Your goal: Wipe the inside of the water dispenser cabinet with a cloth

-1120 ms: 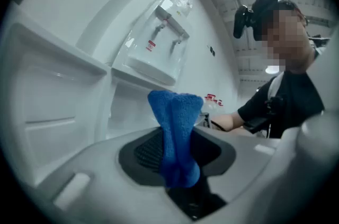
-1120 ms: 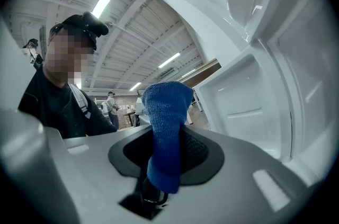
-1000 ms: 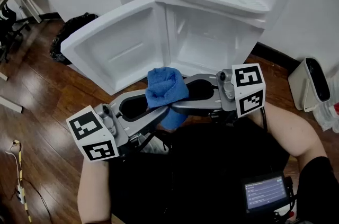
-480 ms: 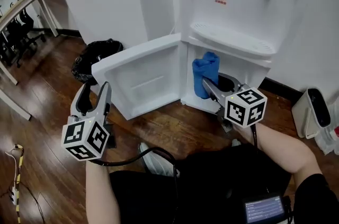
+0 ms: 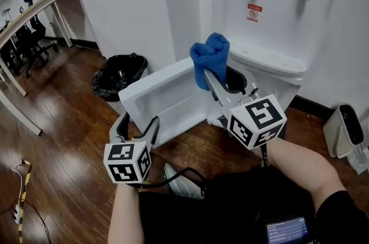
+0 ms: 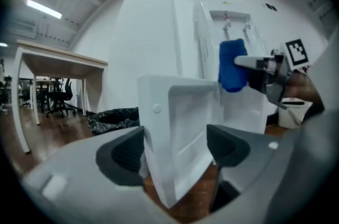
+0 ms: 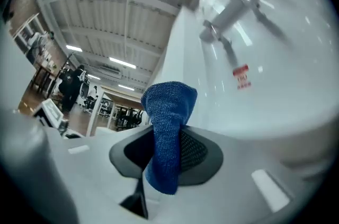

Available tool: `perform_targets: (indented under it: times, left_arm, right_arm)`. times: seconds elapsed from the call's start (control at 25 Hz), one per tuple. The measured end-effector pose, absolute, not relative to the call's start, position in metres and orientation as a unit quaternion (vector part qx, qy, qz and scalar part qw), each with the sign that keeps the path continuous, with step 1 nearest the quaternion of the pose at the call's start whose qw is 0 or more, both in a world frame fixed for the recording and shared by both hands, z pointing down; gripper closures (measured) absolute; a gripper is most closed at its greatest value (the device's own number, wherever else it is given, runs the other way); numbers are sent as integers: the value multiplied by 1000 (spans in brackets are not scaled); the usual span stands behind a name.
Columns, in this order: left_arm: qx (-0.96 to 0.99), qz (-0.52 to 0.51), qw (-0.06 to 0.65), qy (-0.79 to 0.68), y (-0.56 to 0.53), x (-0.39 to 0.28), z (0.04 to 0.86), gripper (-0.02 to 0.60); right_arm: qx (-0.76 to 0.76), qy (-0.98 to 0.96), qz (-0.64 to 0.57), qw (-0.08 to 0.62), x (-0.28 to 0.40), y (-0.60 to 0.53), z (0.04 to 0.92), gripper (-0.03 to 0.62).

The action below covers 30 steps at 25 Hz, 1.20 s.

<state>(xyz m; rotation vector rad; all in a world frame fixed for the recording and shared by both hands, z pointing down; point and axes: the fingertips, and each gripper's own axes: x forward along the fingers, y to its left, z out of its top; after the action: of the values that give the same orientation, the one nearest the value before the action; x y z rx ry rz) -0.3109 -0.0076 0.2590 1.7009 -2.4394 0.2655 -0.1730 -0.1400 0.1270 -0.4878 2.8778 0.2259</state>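
Observation:
A blue cloth (image 5: 210, 58) is pinched in my right gripper (image 5: 214, 77), which is shut on it and raised in front of the white water dispenser (image 5: 277, 12). The cloth (image 7: 167, 133) hangs folded between the pads of this gripper (image 7: 167, 151). The cabinet door (image 5: 167, 96) stands swung open to the left. The cabinet's inside is mostly hidden behind my right gripper. My left gripper (image 5: 137, 124) is lower left, pointing at the door (image 6: 180, 127). Its jaws have just been opening, nothing is between them, and it stands open (image 6: 175, 146).
A black bin with a bag (image 5: 118, 75) sits left of the door against the wall. A desk (image 5: 34, 6) and office chairs are at far left. A white appliance (image 5: 345, 130) stands on the wooden floor at right. A cable (image 5: 20, 191) lies lower left.
My left gripper let go of the cloth, swung out to the left and opened. My right gripper rose with the cloth from in front of the cabinet to drip-tray height.

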Motion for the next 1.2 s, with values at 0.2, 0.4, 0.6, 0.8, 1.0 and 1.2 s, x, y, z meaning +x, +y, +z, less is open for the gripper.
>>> perform_targets:
  times: [0.2,0.4,0.6,0.8,1.0,1.2]
  left_arm:
    - [563,77,102,-816,3,-285,257,213]
    - [578,84,91,-807,8,-271,257,213]
    - [594,97,82,-794,5,-273,257,213]
    - [594,109,80,-793,7,-274,258,213]
    - [603,118,74,-785,10,-277,259,204]
    - [664,73,93,-739,17,-277,259,202]
  right_arm:
    - [-197,964,147,97,-197,-151,95,485]
    - [-232,943,240,21,-244,-154,107,485]
    - [-148,979,143,3,-264,-118,120,487]
    - [-16,998,65,4,-281,-30,118,485]
    - [86,995,41,6,-294,39,123,487]
    - [204,976,-46,57,-259,51,120,488]
